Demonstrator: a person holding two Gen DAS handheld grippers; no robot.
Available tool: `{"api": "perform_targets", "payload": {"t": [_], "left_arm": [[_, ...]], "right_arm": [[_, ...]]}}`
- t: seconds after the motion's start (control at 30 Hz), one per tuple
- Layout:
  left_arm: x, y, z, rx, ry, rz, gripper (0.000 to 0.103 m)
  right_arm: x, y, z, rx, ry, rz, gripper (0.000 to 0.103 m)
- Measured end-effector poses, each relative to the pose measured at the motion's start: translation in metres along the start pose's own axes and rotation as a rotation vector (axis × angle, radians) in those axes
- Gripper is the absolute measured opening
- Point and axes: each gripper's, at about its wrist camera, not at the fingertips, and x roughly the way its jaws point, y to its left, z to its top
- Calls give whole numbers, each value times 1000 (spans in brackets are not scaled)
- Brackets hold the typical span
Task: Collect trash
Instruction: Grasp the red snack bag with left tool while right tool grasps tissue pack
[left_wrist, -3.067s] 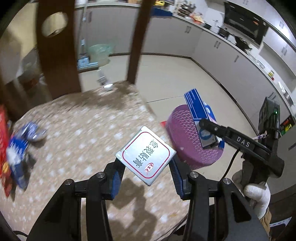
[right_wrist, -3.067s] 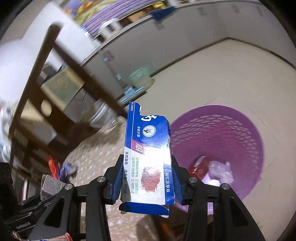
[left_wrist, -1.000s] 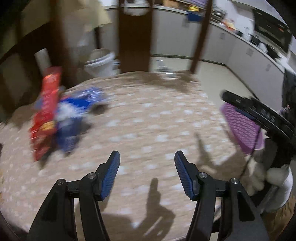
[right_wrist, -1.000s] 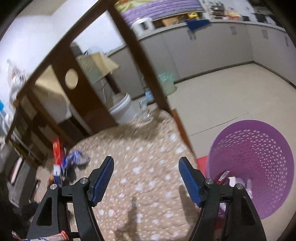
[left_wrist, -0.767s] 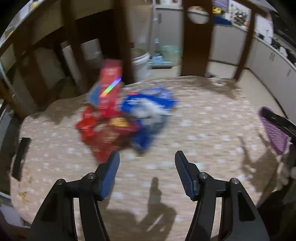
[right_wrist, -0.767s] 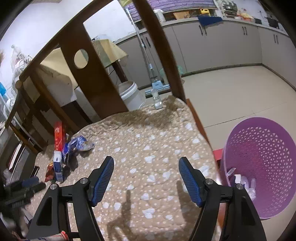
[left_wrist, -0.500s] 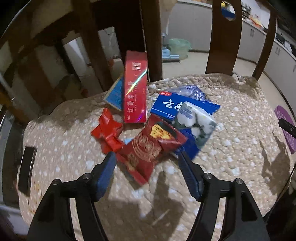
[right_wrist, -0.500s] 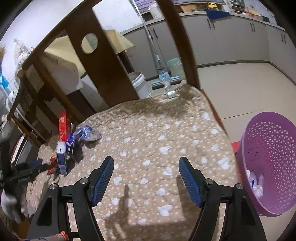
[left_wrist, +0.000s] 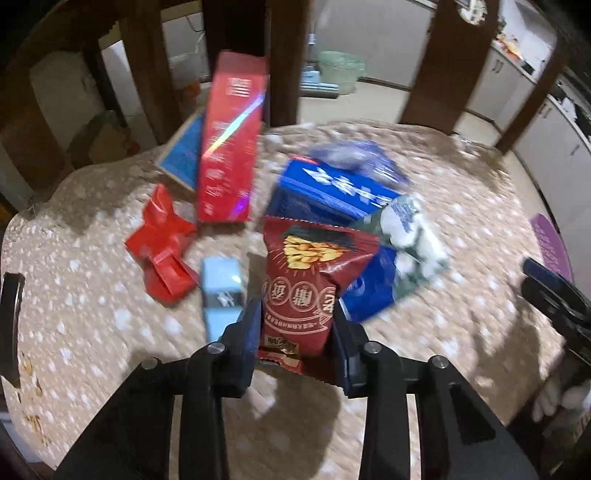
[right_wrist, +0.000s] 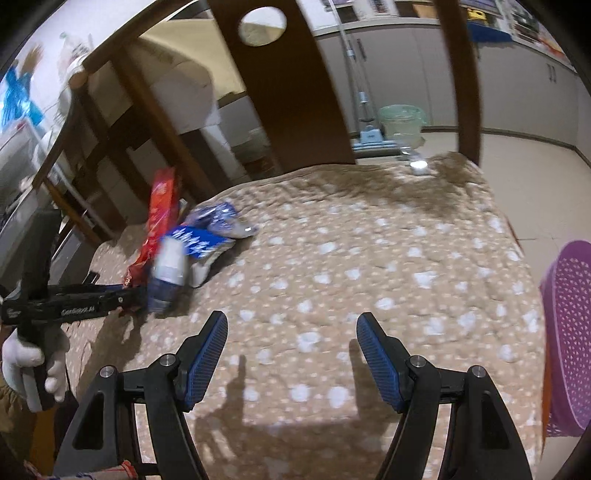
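A pile of trash lies on the spotted beige table cover (left_wrist: 461, 229). In it are a dark red snack bag (left_wrist: 299, 280), a tall red box (left_wrist: 231, 140), a blue box (left_wrist: 332, 188), a small light blue box (left_wrist: 221, 291) and a crumpled red wrapper (left_wrist: 162, 251). My left gripper (left_wrist: 297, 328) is closing, and its pads press both sides of the snack bag's lower end. My right gripper (right_wrist: 291, 350) hangs open over bare cover, with nothing between its fingers. The right wrist view shows the pile (right_wrist: 177, 251) far to the left.
The purple mesh basket (right_wrist: 565, 332) stands off the table's right edge. Dark wooden chair backs (right_wrist: 291, 85) rise behind the table. A white-gloved hand (right_wrist: 26, 362) holds the left gripper's handle. A black object (left_wrist: 11, 314) lies at the table's left edge.
The left gripper came in over the trash pile and its jaws narrowed onto the red snack bag. In the right wrist view the basket slid toward the right edge, and the pile came nearer.
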Motion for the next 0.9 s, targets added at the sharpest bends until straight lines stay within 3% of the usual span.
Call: {"api": "perform_targets", "payload": {"t": [0.2,0.4,0.57,0.73,0.9], "left_arm": [[-26,-15,-42,-46,-29,-69,33],[-37,-12,-79,-32,-44,22,33],[-42,15,-93,-99,-68,46,33],[-40,39,-99,-163,-90,35,34],[-32,51,-103,-210,-98,-8,47]], "right_arm": [[5,19,-1,-18,11,64,77],[18,32,-6,10,53,143,77],[36,41,3,75,104,199,84],[58,71,14,-6,141,99,92],[88,109,26,-107,184,2,92]]}}
